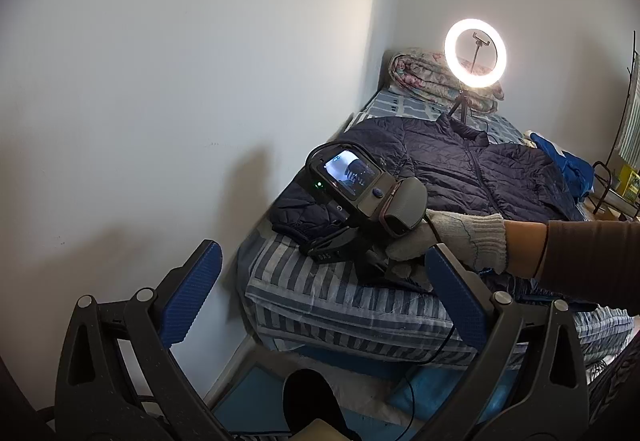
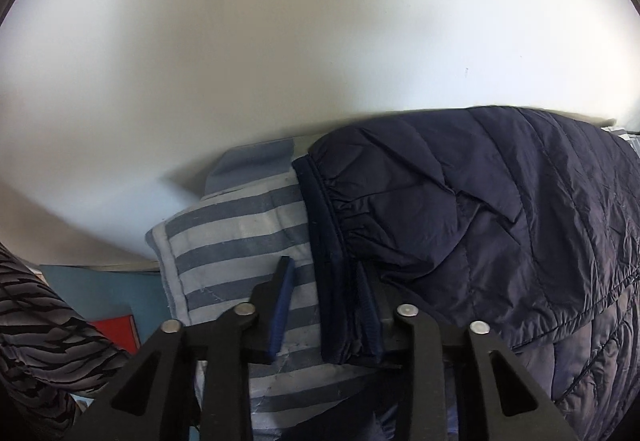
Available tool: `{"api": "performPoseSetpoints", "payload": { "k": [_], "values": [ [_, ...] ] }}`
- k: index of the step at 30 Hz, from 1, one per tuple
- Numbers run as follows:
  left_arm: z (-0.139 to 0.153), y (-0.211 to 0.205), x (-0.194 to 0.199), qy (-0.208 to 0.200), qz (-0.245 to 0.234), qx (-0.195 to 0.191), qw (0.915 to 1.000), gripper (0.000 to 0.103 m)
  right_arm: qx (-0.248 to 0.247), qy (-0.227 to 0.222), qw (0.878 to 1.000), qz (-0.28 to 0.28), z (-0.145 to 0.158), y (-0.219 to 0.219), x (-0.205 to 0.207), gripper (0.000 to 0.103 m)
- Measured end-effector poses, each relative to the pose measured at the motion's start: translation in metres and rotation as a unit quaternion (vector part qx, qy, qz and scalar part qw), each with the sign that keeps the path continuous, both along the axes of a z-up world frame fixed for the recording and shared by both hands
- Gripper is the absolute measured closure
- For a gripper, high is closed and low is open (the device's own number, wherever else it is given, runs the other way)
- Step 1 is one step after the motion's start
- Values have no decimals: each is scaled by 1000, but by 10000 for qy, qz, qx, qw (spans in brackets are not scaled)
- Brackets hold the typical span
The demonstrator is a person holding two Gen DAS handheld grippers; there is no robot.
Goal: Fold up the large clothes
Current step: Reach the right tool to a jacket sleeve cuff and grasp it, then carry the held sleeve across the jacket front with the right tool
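A dark navy quilted puffer jacket (image 1: pixel 472 165) lies spread on a bed, collar toward the far end. My left gripper (image 1: pixel 324 289) is open and empty, held back from the bed's near end. My right gripper (image 2: pixel 326 305) is open at the jacket's sleeve cuff (image 2: pixel 320 241). The cuff's ribbed edge lies between its blue pads (image 2: pixel 280 305), and the jaws are not closed on it. In the left wrist view the right gripper unit (image 1: pixel 360 193) sits on the sleeve, held by a gloved hand (image 1: pixel 460 237).
The bed has a blue-and-white striped cover (image 1: pixel 340 301) against a white wall (image 1: pixel 160 81). A lit ring light on a tripod (image 1: pixel 475 53) and a rolled quilt (image 1: pixel 424 75) stand at the far end. Blue cloth (image 1: pixel 560 161) lies at the right.
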State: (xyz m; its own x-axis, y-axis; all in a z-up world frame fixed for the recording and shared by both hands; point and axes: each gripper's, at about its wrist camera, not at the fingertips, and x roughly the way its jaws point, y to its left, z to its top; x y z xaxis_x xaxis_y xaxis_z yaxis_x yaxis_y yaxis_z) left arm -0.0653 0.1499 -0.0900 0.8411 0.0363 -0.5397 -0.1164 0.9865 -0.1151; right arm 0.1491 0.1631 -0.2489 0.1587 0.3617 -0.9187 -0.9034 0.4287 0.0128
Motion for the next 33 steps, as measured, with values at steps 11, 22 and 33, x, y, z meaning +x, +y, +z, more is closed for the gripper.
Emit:
{"api": "performPoseSetpoints", "payload": {
  "k": [11, 22, 33],
  "values": [
    [7, -12, 6, 32, -140, 163, 9998, 0, 882, 663, 9908, -779, 30, -40, 50, 98],
    [44, -49, 46, -71, -520, 844, 9950, 0, 2342, 856, 9461, -2069, 103, -154, 119, 98],
    [75, -134, 148, 238, -1299, 805, 9880, 0, 2825, 523, 9029, -3197, 131, -282, 150, 98]
  ]
}}
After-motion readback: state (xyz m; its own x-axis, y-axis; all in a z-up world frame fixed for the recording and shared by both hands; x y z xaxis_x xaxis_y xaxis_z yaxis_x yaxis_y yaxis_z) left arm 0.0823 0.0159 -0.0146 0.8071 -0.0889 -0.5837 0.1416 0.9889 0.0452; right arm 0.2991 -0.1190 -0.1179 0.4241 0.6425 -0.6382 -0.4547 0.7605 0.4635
